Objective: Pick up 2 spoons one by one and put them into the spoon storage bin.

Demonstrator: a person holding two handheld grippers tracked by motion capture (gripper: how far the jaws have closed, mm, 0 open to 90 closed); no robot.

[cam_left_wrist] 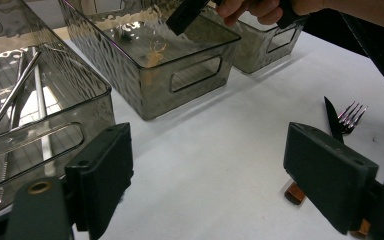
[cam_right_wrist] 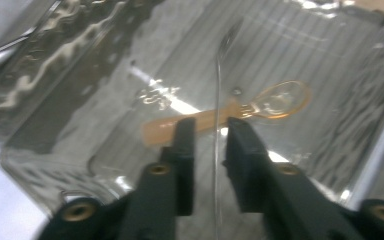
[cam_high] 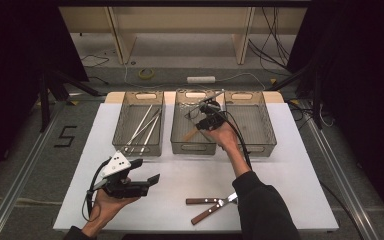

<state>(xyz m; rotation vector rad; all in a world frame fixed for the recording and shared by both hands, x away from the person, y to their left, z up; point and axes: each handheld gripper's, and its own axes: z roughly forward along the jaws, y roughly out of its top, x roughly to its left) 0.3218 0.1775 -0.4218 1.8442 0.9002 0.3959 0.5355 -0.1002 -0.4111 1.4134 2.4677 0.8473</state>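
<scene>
My right gripper (cam_high: pixel 203 109) hangs over the middle smoked tray (cam_high: pixel 180 145), pointing down into it. Its jaws (cam_right_wrist: pixel 210 127) stand slightly apart, so it is open. A thin metal utensil (cam_right_wrist: pixel 217 90) runs edge-on through the gap, and the pads do not press on it. On the tray floor below lies a wooden-handled spoon (cam_right_wrist: pixel 280 100). My left gripper (cam_high: pixel 147 171) rests low at the front left, lying on its side. It is wide open (cam_left_wrist: pixel 207 165) with nothing between its fingers.
The left tray (cam_high: pixel 125 125) holds several long metal sticks (cam_high: pixel 145 127). The right tray (cam_high: pixel 267 135) stands beside the middle one. A wooden-handled knife (cam_high: pixel 202 201) and fork (cam_high: pixel 211 210) lie near the front edge, by the person's right sleeve.
</scene>
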